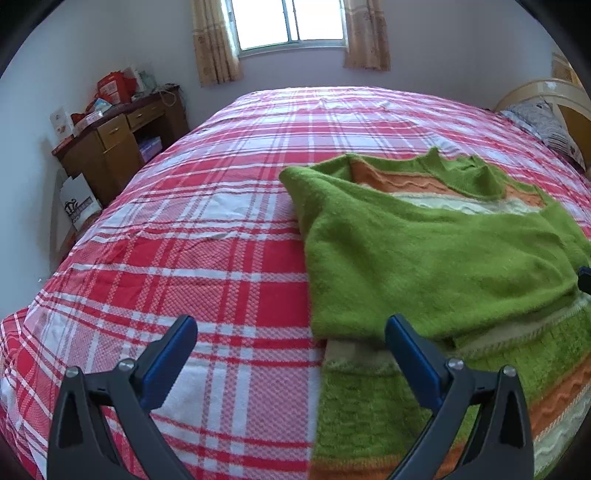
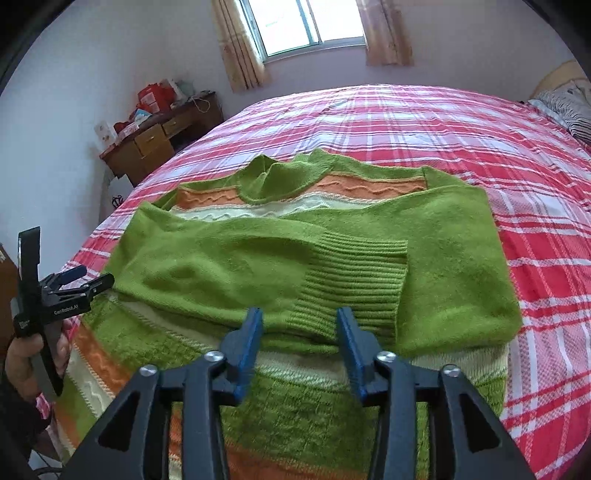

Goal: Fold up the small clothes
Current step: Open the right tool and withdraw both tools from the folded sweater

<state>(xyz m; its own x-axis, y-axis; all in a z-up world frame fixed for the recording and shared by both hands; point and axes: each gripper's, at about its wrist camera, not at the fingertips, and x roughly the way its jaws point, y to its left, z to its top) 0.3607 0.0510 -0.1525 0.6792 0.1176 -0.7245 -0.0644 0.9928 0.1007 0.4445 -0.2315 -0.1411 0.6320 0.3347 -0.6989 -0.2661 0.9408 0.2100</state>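
In the left wrist view, the left gripper [image 1: 291, 332] stands wide open above the bed [image 1: 207, 229], and nothing is between its two blue fingers [image 1: 173, 350]. One finger is over the red and white checked bedcover, the other over the left edge of the green sweater [image 1: 424, 258]. The sweater lies flat on the right part of the bed, with a green sleeve folded across its striped front. A wooden desk [image 1: 122, 147] stands in the far left corner, and a window [image 1: 288, 22] with curtains is in the back wall.

In the right wrist view, the right gripper [image 2: 299, 328] is about half open. Its blue fingers [image 2: 247, 343] stand on both sides of the ribbed cuff [image 2: 351, 288] of the folded sleeve, and the pads do not press on it. The sweater [image 2: 221, 266] lies in the middle of the bed [image 2: 480, 140], its collar towards the window [image 2: 303, 26]. At the left edge, a hand [image 2: 26, 354] holds the left gripper [image 2: 90, 278] just beside the sweater's side.
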